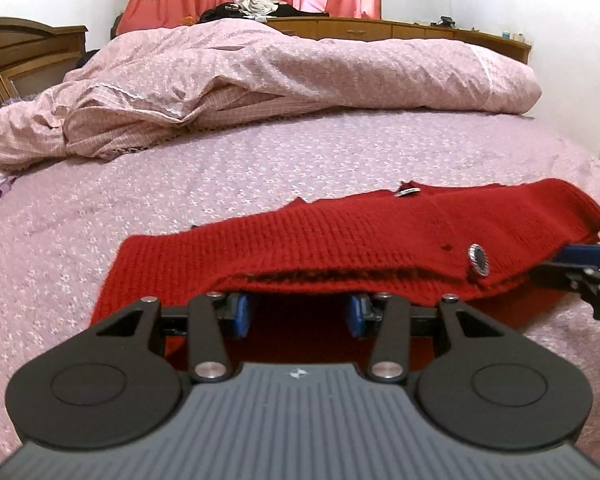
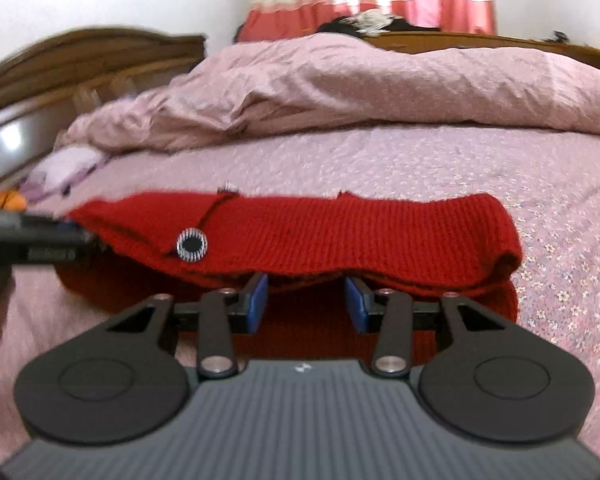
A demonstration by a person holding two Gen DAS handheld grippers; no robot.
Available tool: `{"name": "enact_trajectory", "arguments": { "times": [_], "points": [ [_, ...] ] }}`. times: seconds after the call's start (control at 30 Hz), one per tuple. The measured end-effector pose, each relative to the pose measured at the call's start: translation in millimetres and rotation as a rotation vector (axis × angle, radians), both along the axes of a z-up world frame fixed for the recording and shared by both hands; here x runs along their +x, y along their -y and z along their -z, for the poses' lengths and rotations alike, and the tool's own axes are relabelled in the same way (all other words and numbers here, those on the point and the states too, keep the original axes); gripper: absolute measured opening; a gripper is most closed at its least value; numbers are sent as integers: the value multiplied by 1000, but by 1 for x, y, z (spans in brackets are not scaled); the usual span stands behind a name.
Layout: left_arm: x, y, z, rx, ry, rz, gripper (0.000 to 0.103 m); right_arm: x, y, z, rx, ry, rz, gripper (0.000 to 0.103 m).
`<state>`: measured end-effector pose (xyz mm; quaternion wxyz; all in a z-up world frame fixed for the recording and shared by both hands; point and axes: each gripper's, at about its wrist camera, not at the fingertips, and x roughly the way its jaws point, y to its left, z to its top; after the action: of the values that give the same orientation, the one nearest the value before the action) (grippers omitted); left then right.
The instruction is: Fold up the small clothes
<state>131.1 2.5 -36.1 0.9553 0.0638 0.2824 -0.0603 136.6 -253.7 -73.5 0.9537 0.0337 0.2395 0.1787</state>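
Note:
A red knit cardigan (image 1: 360, 236) with a round black button (image 1: 478, 260) lies across the pink bed sheet (image 1: 260, 168). Its near edge is raised off the lower layer. My left gripper (image 1: 299, 300) has its fingertips buried in that raised edge, left of the button, and the blue pads stand partly apart behind it. My right gripper (image 2: 306, 284) holds the same edge of the cardigan (image 2: 340, 232) further right, its tips hidden in the knit. Each gripper shows at the side of the other's view: the right gripper (image 1: 580, 264), the left gripper (image 2: 40, 236).
A rumpled pink duvet (image 1: 300, 72) is heaped along the far side of the bed. A wooden headboard (image 2: 80, 64) stands at the left, with pale and orange clothes (image 2: 60, 168) below it. A low wooden cabinet (image 1: 380, 28) and curtains run behind.

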Motion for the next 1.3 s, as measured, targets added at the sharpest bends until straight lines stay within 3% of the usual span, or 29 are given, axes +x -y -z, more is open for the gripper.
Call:
{"name": "enact_trajectory", "arguments": {
  "times": [0.1, 0.47, 0.63, 0.8, 1.1, 1.3],
  "points": [
    [6, -1, -3, 22, 18, -5, 51, 6, 2, 5, -66, -6, 28, 45],
    [68, -10, -18, 78, 76, -92, 52, 71, 11, -10, -56, 56, 179, 44],
    [89, -18, -21, 61, 60, -136, 52, 94, 20, -7, 34, 27, 243, 45],
    [93, -22, -20, 58, 49, -136, 52, 99, 37, -6, 173, 14, 306, 45],
    [85, -28, -6, 71, 11, -139, 52, 90, 39, -7, 110, 30, 313, 48],
    [84, -32, -3, 87, 7, -142, 52, 88, 53, -20, 158, 101, 432, 55]
  ]
}}
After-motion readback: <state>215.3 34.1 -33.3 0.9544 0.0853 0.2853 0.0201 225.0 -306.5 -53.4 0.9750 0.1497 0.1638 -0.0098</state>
